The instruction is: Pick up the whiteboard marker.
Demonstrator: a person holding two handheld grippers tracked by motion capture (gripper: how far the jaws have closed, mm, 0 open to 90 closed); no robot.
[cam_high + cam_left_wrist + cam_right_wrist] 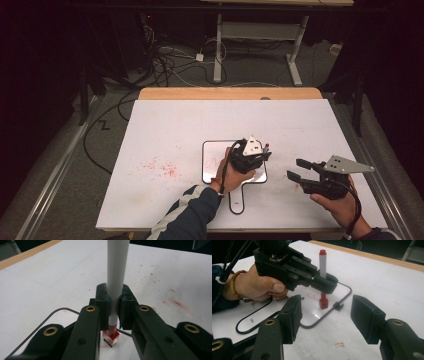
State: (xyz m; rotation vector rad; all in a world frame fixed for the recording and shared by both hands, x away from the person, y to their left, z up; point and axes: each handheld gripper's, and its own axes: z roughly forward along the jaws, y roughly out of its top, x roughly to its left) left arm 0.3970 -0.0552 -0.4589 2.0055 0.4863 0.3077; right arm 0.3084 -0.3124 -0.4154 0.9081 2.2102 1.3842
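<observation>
Marker [322, 262] upright in left tongs [325, 285], tip on whiteboard [342, 293].

This looks like a lab or test room: dark curtains [35, 75] close it in, loose cables [165, 62] lie across the grey carpet floor [65, 165], and a white-covered tabletop [175, 125] stands before a height-adjustable desk frame [260, 35].

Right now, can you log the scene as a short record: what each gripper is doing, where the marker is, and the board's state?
left gripper: shut on marker, held upright
marker tip: red end on the board
right gripper: open, nothing held, off to the board's right
board: small whiteboard with faint red marks, flat on table
table: red specks left of the board
</observation>
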